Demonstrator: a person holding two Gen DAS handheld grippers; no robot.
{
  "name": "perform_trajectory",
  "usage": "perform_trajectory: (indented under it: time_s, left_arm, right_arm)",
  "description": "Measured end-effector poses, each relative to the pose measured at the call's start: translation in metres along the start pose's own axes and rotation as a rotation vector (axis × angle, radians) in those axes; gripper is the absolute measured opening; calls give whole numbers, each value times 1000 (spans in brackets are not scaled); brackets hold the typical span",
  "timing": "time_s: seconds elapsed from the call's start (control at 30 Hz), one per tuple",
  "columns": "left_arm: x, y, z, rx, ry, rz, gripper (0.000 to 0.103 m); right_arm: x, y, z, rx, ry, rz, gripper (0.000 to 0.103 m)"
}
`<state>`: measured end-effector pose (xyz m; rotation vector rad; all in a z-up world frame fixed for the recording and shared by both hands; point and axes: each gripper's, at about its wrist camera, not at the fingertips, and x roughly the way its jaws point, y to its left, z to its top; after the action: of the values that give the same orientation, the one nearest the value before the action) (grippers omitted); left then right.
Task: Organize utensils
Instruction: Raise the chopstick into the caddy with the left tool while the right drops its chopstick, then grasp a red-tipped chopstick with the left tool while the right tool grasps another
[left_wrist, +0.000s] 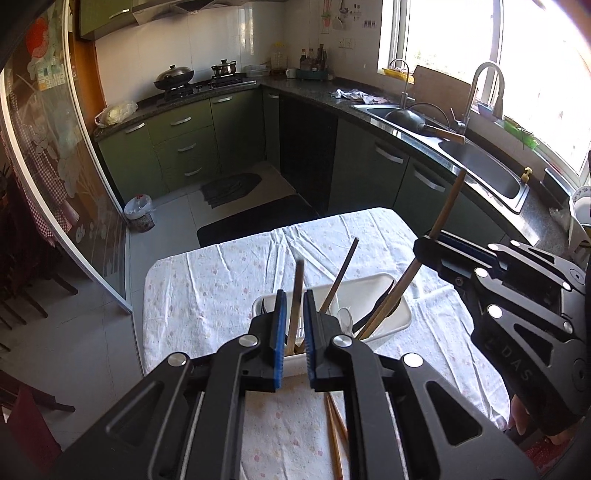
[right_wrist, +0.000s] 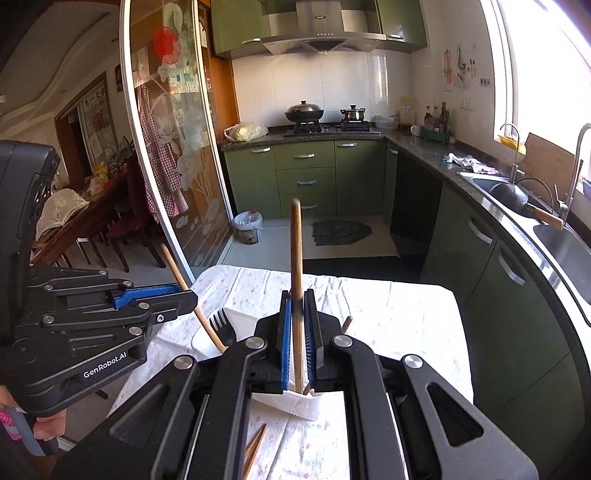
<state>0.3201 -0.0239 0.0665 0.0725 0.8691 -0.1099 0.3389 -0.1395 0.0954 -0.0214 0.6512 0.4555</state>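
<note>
A white rectangular tub (left_wrist: 373, 288) stands on the cloth-covered table (left_wrist: 221, 277) and holds several utensils, among them a black fork (right_wrist: 223, 325) and a dark chopstick (left_wrist: 343, 273). My left gripper (left_wrist: 295, 295) hovers over the tub's near end. A brown chopstick (left_wrist: 297, 280) stands blurred between its blue pads (left_wrist: 282, 325), with a gap on each side. My right gripper (right_wrist: 297, 295) is shut on a long wooden utensil (right_wrist: 295, 251), whose lower end reaches into the tub (right_wrist: 295, 402). In the left wrist view the right gripper (left_wrist: 428, 243) comes in from the right.
Loose wooden chopsticks (left_wrist: 334, 435) lie on the cloth in front of the tub. Green cabinets and a dark counter with a sink (left_wrist: 491, 173) run behind and to the right. A bin (left_wrist: 138, 212) stands on the floor beside a glass sliding door (right_wrist: 173, 147).
</note>
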Motion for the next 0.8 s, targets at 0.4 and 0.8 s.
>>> perform_trajectory:
  time_s: [0.4, 0.8]
  left_arm:
    - [-21, -7, -52, 21, 44, -27, 40]
    - [73, -38, -175, 20, 323, 7, 27]
  right_arm:
    - [-65, -2, -47, 36, -54, 80, 43]
    - [-75, -24, -169, 136, 100, 115, 47]
